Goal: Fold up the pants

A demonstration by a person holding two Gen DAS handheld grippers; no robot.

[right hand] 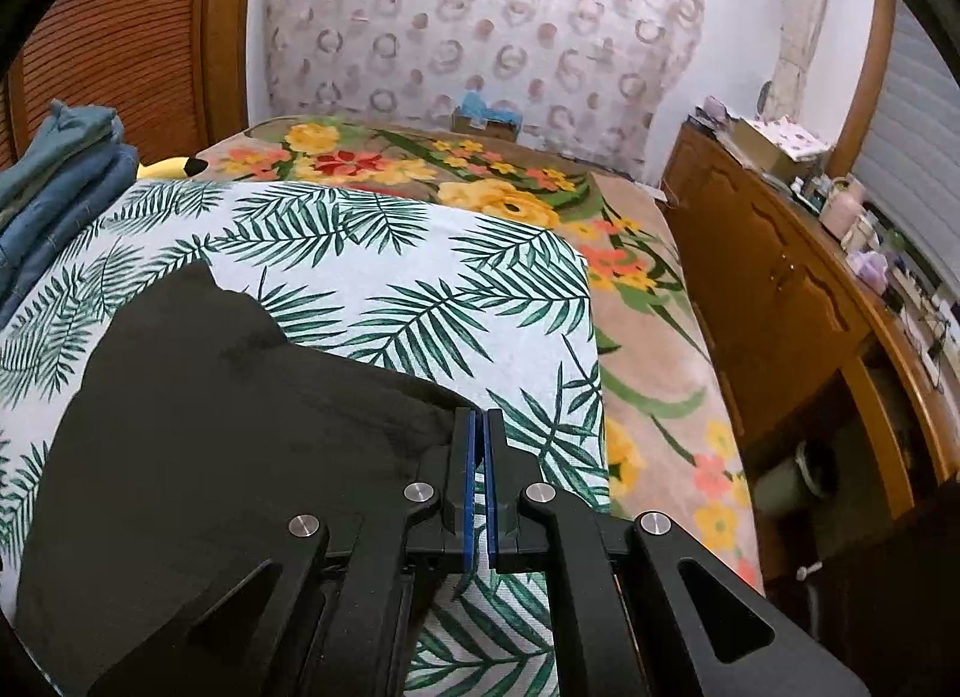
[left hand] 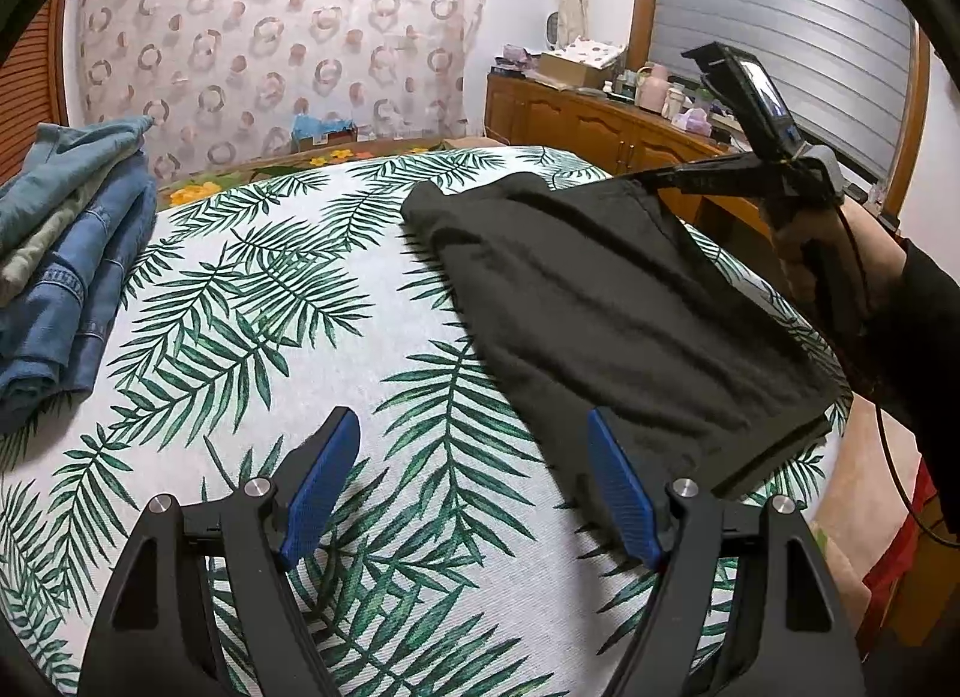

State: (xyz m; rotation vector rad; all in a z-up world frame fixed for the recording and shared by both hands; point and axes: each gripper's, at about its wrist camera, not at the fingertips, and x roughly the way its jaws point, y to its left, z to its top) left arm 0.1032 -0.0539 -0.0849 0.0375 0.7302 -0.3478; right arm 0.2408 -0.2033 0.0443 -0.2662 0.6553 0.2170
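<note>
Far left: stack of folded jeans (left hand: 66, 253), blue denim with a teal piece on top, sitting on the left edge of the palm-leaf sheet (left hand: 288, 301). Same stack shows at the left edge of the right wrist view.

Left gripper (left hand: 474, 451) low in front over the sheet, jaws spread wide, blue pads (left hand: 324, 475) facing each other, nothing between them. Its right-hand finger sits just beside the near edge of the black pants (left hand: 600, 301); cannot tell if it touches the cloth.

Black pants lie on the palm-leaf sheet, right of centre, folded into a long flat panel running from the near right corner of the sheet toward the far middle. Far end is a rounded bunched tip; near end looks like a thick straight fold edge by the sheet's right border. Well apart from the jeans stack.

Right gripper (right hand: 479, 427) at the right edge of the pants, jaws pressed together, blue pads (right hand: 470, 493) meeting. In the left wrist view its black fingers (left hand: 678, 178) reach the far right corner of the pants and the cloth edge looks lifted there, so it reads as pinching the pants edge. In its own view the black fabric comes right up to the closed tips from the left.

A hand (left hand: 804, 241) in a dark sleeve holds that gripper's handle, with a small screen (left hand: 765, 91) mounted on top.

Right: floral blanket (right hand: 648, 337) under and beyond the sheet, then a wooden cabinet (right hand: 774, 289) with clutter on top. Patterned curtain (left hand: 270, 37) on the back wall.
</note>
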